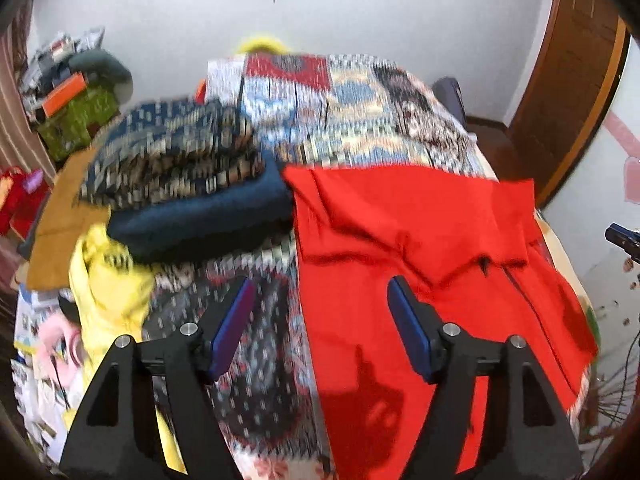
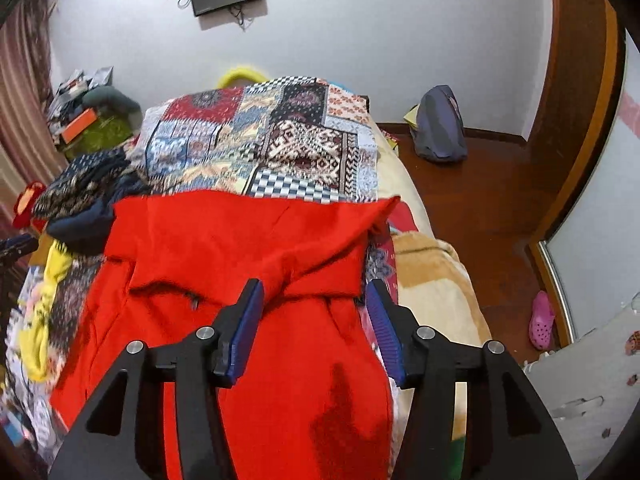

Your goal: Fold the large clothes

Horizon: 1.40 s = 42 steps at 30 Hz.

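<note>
Both grippers, left (image 1: 320, 300) and right (image 2: 316, 300), hover empty with jaws parted above the red garment (image 2: 248, 240), its length running toward twelve o'clock, the right one nearer.

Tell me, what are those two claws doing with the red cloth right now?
Left claw open, empty. Right claw open, empty. Red garment lies partly folded on the bed, held by neither. Dark clothes pile beside it, not blocking.

At frame centre the red garment (image 2: 248, 248) lies folded on the patchwork bedspread (image 2: 260, 140), below the right gripper (image 2: 314, 304), whose jaws stand apart, empty.
</note>
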### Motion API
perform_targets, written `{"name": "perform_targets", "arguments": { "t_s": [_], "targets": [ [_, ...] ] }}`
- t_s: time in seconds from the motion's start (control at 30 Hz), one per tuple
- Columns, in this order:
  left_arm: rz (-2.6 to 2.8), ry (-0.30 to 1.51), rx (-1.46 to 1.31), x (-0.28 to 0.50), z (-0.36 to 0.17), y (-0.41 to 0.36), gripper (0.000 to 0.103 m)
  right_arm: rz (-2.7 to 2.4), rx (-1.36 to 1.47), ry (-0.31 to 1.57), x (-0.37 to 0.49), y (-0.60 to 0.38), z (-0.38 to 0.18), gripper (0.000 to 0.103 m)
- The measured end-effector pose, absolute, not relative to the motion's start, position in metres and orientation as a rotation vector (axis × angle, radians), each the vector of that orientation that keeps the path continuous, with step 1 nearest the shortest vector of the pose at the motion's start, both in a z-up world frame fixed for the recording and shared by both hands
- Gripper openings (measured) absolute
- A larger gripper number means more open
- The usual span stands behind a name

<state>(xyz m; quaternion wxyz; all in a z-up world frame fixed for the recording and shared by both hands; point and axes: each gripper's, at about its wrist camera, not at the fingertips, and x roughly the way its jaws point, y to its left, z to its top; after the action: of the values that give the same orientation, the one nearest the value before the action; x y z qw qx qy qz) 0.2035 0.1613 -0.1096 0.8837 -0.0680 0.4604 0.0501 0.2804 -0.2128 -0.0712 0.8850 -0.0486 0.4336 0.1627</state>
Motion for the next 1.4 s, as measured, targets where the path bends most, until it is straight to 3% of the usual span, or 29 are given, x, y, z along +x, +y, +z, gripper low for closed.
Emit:
{"name": "perform_targets", "arguments": {
  "t_s": [0.47, 0.87, 0.97, 1.03, 1.13, 1.2, 1.4],
  "targets": [
    [-0.018, 1.294, -0.347, 0.159, -0.226, 0.150, 0.069, 0.298, -0.099, 1.137, 0.246, -0.239, -0.153, 0.050],
    [-0.097, 1.289, -0.526, 0.125, -0.256, 0.139, 0.066, 0.245, -0.059, 1.204, 0.235, -0.265, -0.190, 0.050],
    [-0.107, 1.251, -0.505, 0.113, -0.251, 0.132, 0.052, 0.241, -0.042, 1.183, 0.235, -0.267, -0.193, 0.050],
    [-0.126, 1.234, -0.482, 0.108, -0.246, 0.126, 0.025, 0.235, -0.051, 1.179, 0.234, -0.264, -0.196, 0.042],
    [-0.133, 1.218, -0.416, 0.106, -0.238, 0.114, 0.004, 0.227, -0.094, 1.167, 0.234, -0.258, -0.199, 0.021],
    [-0.127, 1.206, -0.391, 0.110, -0.236, 0.110, 0.002, 0.243, -0.098, 1.164, 0.233, -0.255, -0.196, 0.011],
    [-0.125, 1.132, -0.383, 0.128, -0.205, 0.113, 0.002, 0.283, -0.105, 1.115, 0.234, -0.250, -0.171, 0.008]
  ]
}}
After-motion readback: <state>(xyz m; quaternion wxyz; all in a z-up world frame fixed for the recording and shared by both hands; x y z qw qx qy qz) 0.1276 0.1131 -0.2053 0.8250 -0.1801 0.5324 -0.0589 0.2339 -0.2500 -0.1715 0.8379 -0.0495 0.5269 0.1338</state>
